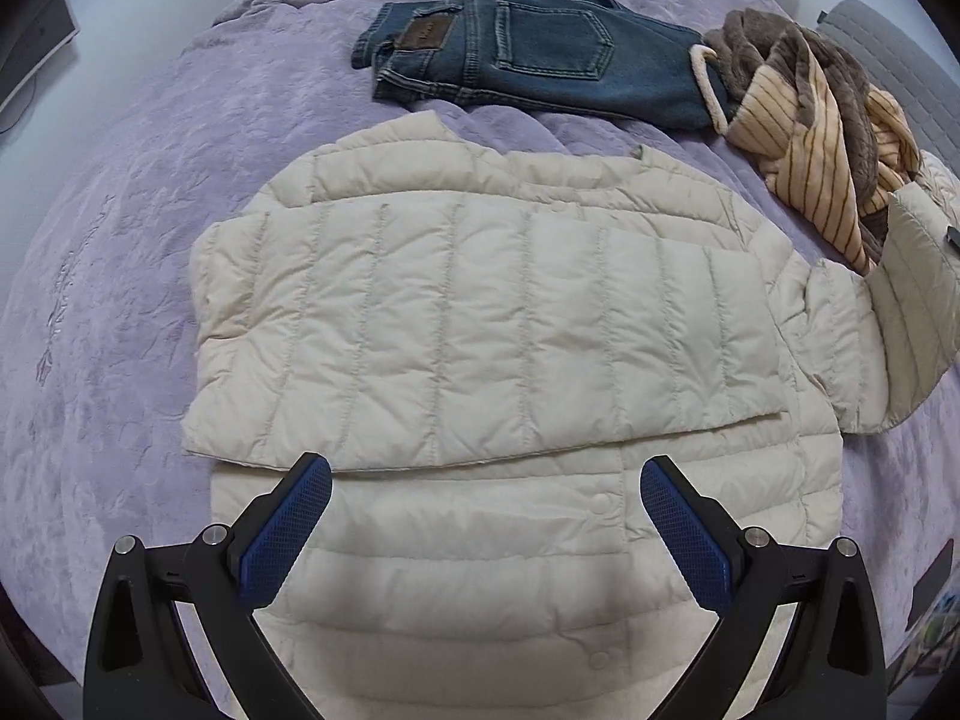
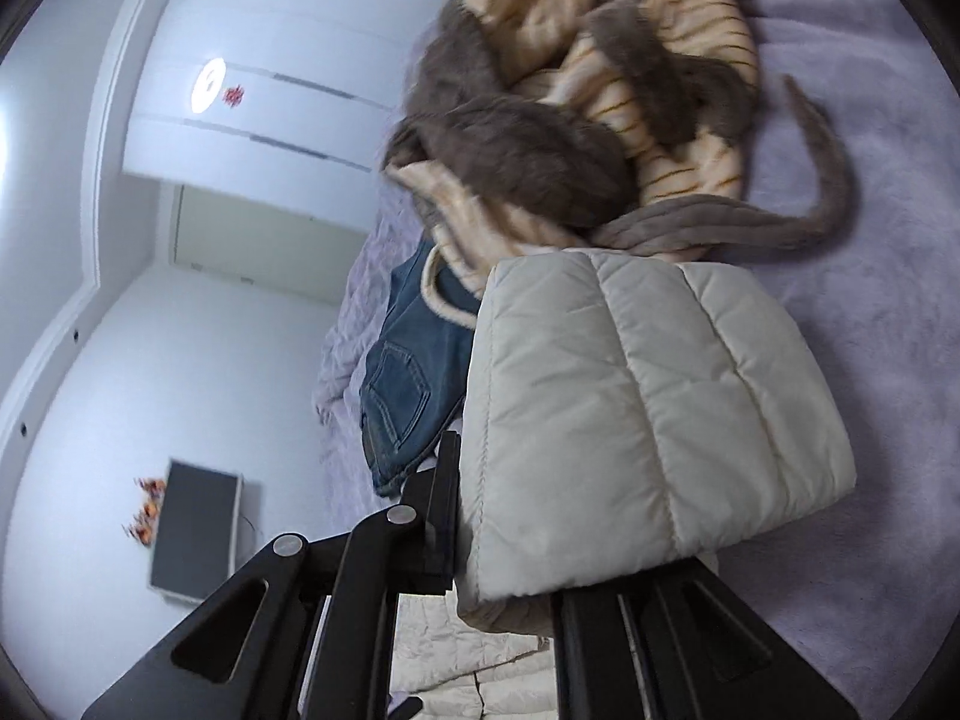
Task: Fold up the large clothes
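A cream quilted puffer jacket (image 1: 480, 312) lies spread on the purple bedspread (image 1: 120, 300), one sleeve folded across its body. My left gripper (image 1: 486, 480) is open and empty, hovering just above the jacket's lower front, its blue pads (image 1: 288, 534) wide apart. The other sleeve (image 1: 918, 294) is lifted at the right edge. In the right wrist view my right gripper (image 2: 504, 516) is shut on that sleeve's cuff (image 2: 648, 420), which drapes over the fingers and hides their tips.
Folded blue jeans (image 1: 528, 54) lie at the far side of the bed. A crumpled brown and striped cream garment (image 1: 822, 120) lies beside them on the right; it also shows in the right wrist view (image 2: 600, 108). A white wardrobe (image 2: 270, 90) stands beyond.
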Available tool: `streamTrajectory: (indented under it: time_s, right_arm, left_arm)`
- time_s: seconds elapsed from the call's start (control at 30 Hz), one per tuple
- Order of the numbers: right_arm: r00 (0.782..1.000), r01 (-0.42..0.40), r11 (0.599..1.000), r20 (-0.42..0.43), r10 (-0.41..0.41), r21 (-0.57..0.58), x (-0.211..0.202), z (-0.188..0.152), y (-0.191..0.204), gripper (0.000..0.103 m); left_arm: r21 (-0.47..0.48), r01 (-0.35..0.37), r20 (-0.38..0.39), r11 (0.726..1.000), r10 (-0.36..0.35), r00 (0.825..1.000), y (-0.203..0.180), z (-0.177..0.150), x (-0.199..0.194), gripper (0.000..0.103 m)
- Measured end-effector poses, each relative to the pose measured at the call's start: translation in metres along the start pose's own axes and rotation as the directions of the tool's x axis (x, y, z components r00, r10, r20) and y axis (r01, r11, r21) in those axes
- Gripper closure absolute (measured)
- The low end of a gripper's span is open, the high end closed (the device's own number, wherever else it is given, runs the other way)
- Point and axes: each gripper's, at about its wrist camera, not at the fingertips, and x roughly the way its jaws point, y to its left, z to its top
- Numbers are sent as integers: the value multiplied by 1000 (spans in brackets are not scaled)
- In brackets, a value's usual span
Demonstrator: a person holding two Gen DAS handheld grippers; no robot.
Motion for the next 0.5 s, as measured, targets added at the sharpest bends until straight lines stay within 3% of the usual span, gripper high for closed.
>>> streamTrajectory:
  time_s: [0.13,0.27,0.5]
  right_arm:
    - [997,22,976,-71,-38,-216,40,-28,65,93]
    - [983,41,914,-147,-110,-404,92,-68,114,93]
    - [929,63,810,-262,-261,-583,178,-151,137,93]
  left_arm:
    - [-55,-14,15,998,15,1000,37,3,-2,0]
    - [-114,-24,20,993,27,999,71,1,-1,0]
    - [-175,-32,24,984,36,999,114,-6,-1,0]
